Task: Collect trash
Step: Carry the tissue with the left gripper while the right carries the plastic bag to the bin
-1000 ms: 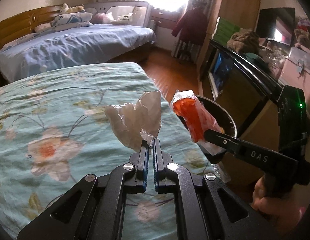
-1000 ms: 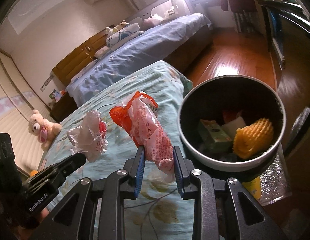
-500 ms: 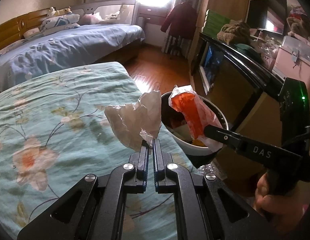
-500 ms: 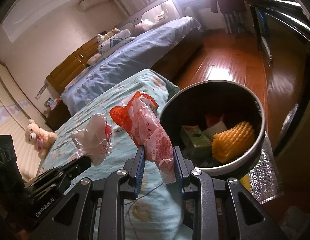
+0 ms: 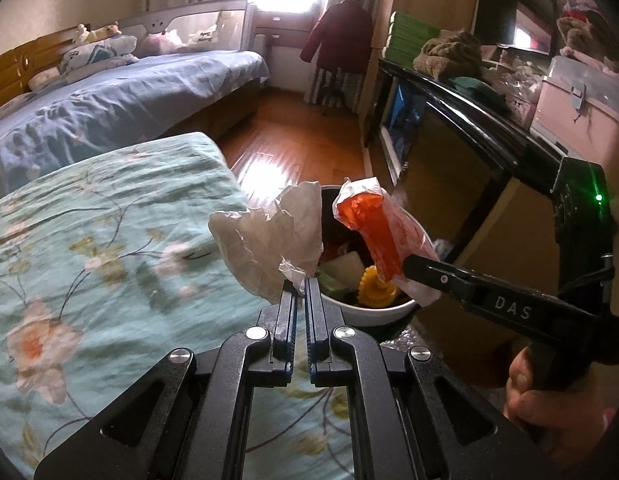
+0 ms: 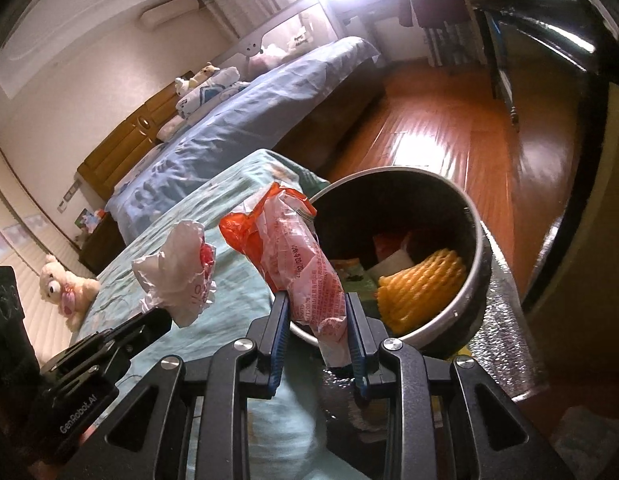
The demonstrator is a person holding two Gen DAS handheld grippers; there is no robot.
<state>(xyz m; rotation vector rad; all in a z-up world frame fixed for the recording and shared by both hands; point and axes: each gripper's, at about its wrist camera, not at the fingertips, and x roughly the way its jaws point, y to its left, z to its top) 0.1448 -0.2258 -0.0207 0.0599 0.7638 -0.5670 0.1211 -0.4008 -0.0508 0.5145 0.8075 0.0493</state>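
Note:
My left gripper [image 5: 300, 286] is shut on a crumpled white paper wrapper [image 5: 269, 240], held at the edge of the floral bed beside the trash bin [image 5: 373, 314]. The wrapper also shows in the right wrist view [image 6: 177, 268]. My right gripper [image 6: 315, 304] is shut on an orange and clear plastic wrapper [image 6: 297, 264], held over the near rim of the bin [image 6: 475, 224]. In the left wrist view the orange wrapper [image 5: 375, 232] hangs over the bin. The bin holds a yellow foam net [image 6: 421, 284] and other scraps.
The bed with the teal floral cover [image 5: 89, 248] lies to the left. A black TV cabinet [image 5: 461, 168] stands right of the bin. Wooden floor [image 6: 437, 136] stretches beyond, with a blue bed [image 5: 109, 100] further back. A teddy bear [image 6: 65, 284] sits on the floral bed.
Both grippers have moved right, off the bed toward the bin, each carrying its wrapper. The bin now sits closer, right behind both wrappers.

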